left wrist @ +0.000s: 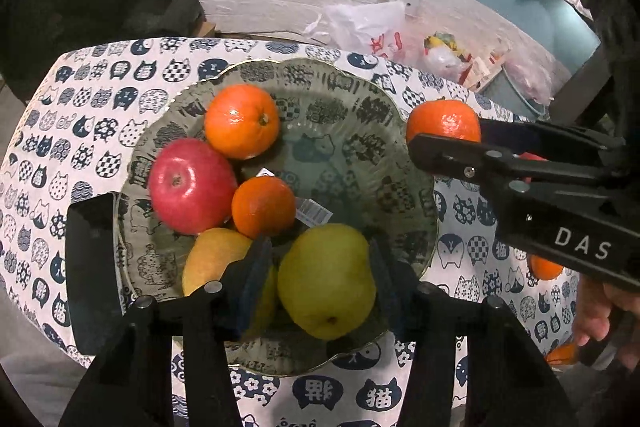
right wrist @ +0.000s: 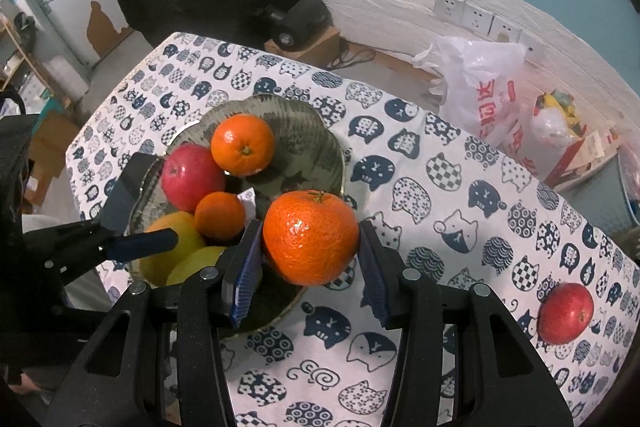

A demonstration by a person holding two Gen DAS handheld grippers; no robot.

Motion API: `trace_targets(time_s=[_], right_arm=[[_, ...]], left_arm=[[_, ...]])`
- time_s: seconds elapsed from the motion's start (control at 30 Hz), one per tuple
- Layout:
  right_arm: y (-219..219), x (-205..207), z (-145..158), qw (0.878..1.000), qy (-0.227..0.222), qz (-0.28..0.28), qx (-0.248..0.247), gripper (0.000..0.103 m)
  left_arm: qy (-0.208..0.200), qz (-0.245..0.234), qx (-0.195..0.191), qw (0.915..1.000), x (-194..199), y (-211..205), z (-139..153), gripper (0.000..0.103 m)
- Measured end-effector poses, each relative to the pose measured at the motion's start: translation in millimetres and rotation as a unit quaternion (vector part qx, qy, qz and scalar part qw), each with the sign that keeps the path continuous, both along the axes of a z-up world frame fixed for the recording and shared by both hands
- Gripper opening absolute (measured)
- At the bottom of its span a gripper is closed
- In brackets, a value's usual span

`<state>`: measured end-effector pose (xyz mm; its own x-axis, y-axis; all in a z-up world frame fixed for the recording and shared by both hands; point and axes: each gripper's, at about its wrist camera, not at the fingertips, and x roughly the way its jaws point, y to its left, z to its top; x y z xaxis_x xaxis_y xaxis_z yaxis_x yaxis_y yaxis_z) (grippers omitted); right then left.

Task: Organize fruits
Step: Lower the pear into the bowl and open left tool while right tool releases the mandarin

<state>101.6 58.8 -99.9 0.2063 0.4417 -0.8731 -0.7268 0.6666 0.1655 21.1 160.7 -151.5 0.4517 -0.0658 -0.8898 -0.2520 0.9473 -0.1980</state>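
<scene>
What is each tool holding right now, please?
Left tool: closed on a green pear in the plate.
Right tool: closed on an orange.

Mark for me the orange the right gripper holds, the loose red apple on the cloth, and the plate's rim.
held orange (right wrist: 310, 237), right wrist view, middle of its peel
loose red apple (right wrist: 565, 313), right wrist view, centre of its skin
plate (left wrist: 416, 151), left wrist view, right rim

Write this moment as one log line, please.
left fingers: shut on yellow-green pear in glass plate | right fingers: shut on large orange mandarin at rim
</scene>
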Motion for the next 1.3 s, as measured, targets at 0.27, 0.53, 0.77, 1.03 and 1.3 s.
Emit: trace_targets(time_s=[0.27,0.53,0.77,1.03,1.3], right_arm=[[18,-3,-8,1.0,0.009,0.015,-0.002,0.047],[31,-6,-25,0.999,0.025,0.024,-0.011,0.046],[36,-10,-36,0.999,0.027,0.035,-0.024,0.046],[37,-13,-39,0.998,0.033,0.035,-0.027,0.047],[33,-18,-34,0.999,0.029,0.037,-0.026,0.048]], left_arm=[[0.006,0.026,0.001,0.9996,-8,16,-1,0.054],[0.007,0.039,0.004,0.9992,-15,27,-3,0.061],[0.01,0.042,0.004,0.999,-19,33,-4,0.063],[0.012,0.043,0.003,0.999,-22,36,-5,0.064],[0.011,0.036,0.006,0.9993,-23,32,-2,0.065]])
